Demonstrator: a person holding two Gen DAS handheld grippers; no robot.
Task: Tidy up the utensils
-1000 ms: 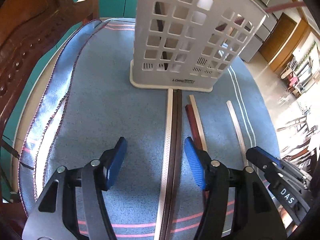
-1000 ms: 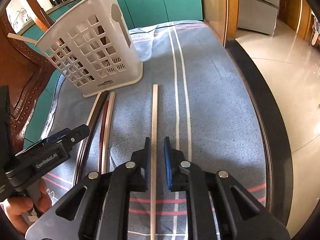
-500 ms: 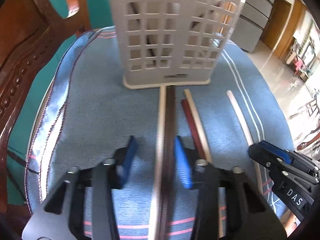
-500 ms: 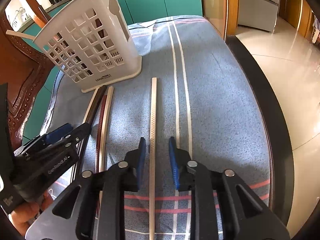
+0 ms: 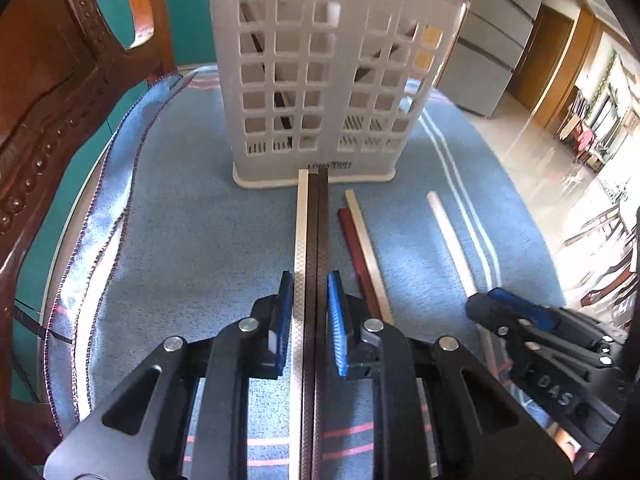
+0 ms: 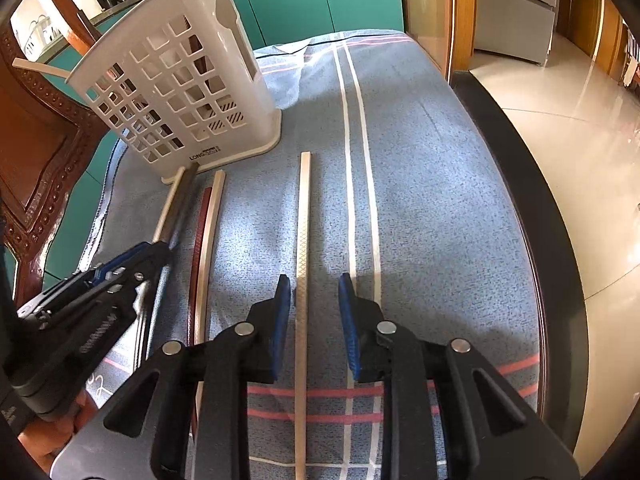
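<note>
Blue-padded left gripper (image 5: 310, 300): jaws have just closed onto paired white and dark chopsticks (image 5: 311, 240) lying against the holder (image 5: 320, 92); ready to lift. Right gripper (image 6: 314, 304): slightly parted around a lone pale chopstick (image 6: 302, 240), unclamped.

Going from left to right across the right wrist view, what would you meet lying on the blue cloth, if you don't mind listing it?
Left gripper → pale and dark chopstick pair → red chopstick → cream chopstick → lone cream chopstick between the right gripper fingers → white stripes.
</note>
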